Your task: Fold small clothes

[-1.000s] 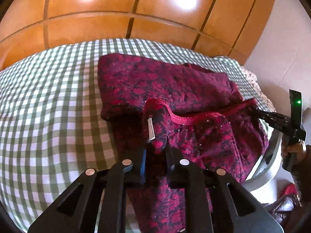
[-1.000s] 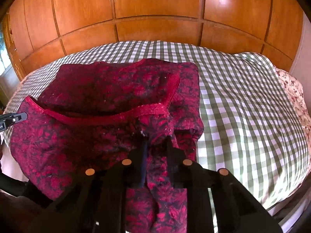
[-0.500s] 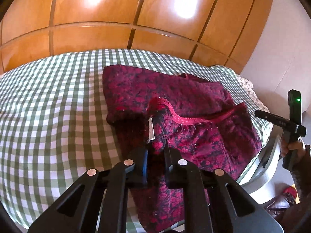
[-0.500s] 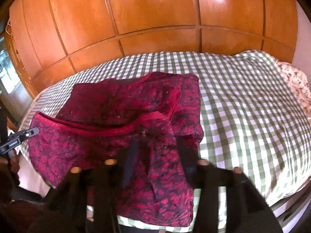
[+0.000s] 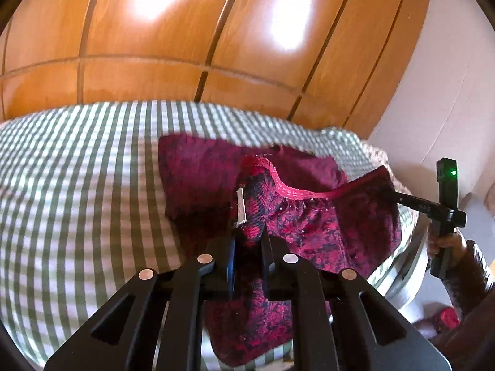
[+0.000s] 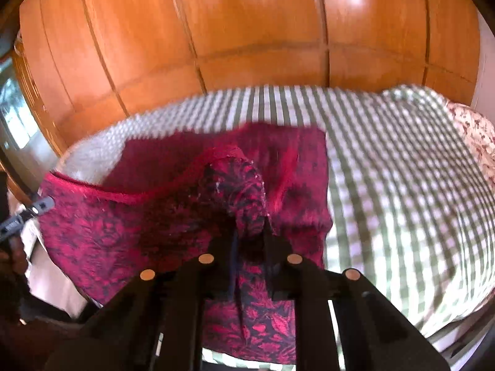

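Over green-checked bedspread [image 5: 77, 201], each hand-held gripper, left [image 5: 247, 241] and right [image 6: 250, 241], clamps red patterned garment's [image 5: 309, 225] trimmed edge

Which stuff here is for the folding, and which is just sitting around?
For the folding: red patterned garment; left tongs and right tongs, each pinching its edge.

Just around: checked bed cover, wooden wardrobe, flowered pillow.

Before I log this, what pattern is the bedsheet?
Green-and-white check on the bedsheet; clearest in the right wrist view.
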Demonstrator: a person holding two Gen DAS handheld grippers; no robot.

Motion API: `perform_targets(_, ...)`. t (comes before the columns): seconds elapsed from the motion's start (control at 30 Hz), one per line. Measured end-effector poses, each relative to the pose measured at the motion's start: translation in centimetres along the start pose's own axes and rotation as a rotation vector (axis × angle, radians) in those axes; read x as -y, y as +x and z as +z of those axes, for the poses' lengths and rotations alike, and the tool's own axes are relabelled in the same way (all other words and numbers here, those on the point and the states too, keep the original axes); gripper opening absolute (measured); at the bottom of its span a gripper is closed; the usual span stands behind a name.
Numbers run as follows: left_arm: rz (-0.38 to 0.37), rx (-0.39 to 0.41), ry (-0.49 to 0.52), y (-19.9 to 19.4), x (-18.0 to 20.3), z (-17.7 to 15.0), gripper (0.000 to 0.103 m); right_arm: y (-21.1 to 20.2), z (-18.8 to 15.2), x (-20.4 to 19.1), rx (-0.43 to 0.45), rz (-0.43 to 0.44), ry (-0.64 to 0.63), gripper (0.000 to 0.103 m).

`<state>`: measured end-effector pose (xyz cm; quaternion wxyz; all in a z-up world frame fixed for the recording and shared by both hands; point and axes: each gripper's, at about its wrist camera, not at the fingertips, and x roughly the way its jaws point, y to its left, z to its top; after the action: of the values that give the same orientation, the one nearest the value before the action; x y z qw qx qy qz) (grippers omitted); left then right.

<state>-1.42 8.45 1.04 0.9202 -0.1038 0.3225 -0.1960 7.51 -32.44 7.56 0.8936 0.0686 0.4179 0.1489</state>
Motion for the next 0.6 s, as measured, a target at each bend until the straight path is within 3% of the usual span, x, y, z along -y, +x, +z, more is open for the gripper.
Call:
perform_targets(0.13,0.026,0.049,0.011,1.4,-0.8,3.3,0.012,0.9,3.5,0.5,0.052,-0.008,0.021,0.013)
perform_targets(0.37,0.125,0.052,-0.023,7.4,-3.6,8.5,0.012,7.6,10.0,2.5,0.071,-0.044,0.114,0.012)
perform_targets(0.6,0.214,0.000,-0.088,14.2,-6.6,11.5,0.012,14.7,11.9,4.4,0.017,-0.154,0.167,0.012)
